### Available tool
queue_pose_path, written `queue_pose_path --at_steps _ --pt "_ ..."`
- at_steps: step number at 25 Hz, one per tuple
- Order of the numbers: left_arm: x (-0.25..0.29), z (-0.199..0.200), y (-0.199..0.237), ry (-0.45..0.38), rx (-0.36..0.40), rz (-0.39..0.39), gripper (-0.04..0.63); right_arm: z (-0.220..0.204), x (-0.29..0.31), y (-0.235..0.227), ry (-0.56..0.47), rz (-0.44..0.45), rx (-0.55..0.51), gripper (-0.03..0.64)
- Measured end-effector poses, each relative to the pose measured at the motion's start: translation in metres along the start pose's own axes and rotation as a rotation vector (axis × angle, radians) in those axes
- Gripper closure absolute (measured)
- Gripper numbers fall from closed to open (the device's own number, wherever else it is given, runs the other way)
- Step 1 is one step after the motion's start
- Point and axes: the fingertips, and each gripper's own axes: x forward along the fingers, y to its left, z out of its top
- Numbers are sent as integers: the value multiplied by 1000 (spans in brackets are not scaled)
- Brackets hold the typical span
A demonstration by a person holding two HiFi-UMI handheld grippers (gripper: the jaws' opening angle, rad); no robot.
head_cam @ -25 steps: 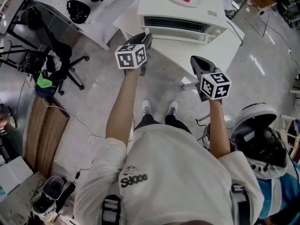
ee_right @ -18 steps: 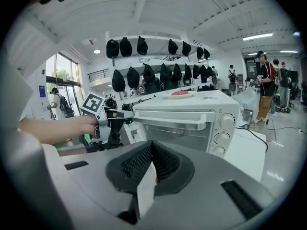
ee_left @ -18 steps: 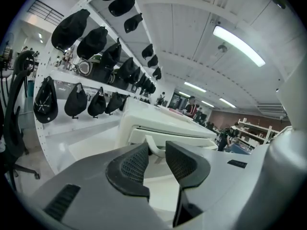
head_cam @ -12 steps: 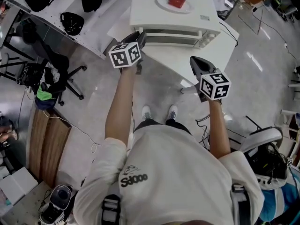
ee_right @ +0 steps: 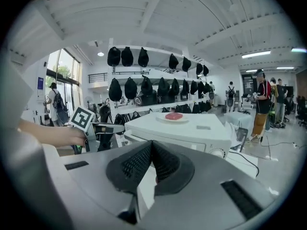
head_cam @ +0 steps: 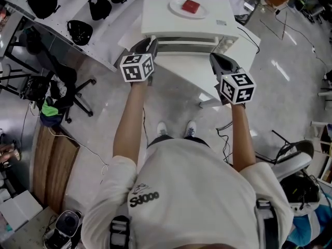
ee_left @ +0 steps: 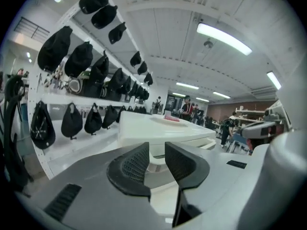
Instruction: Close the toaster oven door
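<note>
The closing is not yet done, as far as I can judge. Nearest to me, the left hand-held gripper [head_cam: 150, 41] is just beside the front left corner of the toaster oven [head_cam: 155, 12]. Its jaws stand a little apart, they have just narrowed slightly, and nothing is between them. The right hand-held gripper [head_cam: 215, 57] is near the front right corner of the toaster oven, with its jaws shut together and empty. Neither one seems to touch the door [head_cam: 187, 41], which is the low front face of the toaster oven, turned toward the person. From these views I cannot tell surely how far it hangs open. The push on the door is still left to do.

The toaster oven stands on the white worktop [head_cam: 181, 69]. On top of it lies a plate [head_cam: 174, 7] with a red piece [head_cam: 191, 5].

One second ago both hand-held grippers were lower and well in front of the toaster oven, over the floor. Now they are raised and flank its front.
</note>
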Motion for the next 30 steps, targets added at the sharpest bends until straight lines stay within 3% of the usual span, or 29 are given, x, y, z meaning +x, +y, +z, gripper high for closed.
queue_pose_path --at_steps 8,19,24,30 --pt "-38 61 -35 -143 272 -39 574 68 -10 2 -134 -18 -154 609" --pt "-83 141 -65 -335 422 -35 577 136 -25 11 -270 -39 -327 609" --pt "-94 159 -78 -370 500 -39 577 154 -30 12 -296 -48 -370 609" --pt "-105 171 -88 -392 532 -48 577 161 -32 15 -301 -36 -380 609"
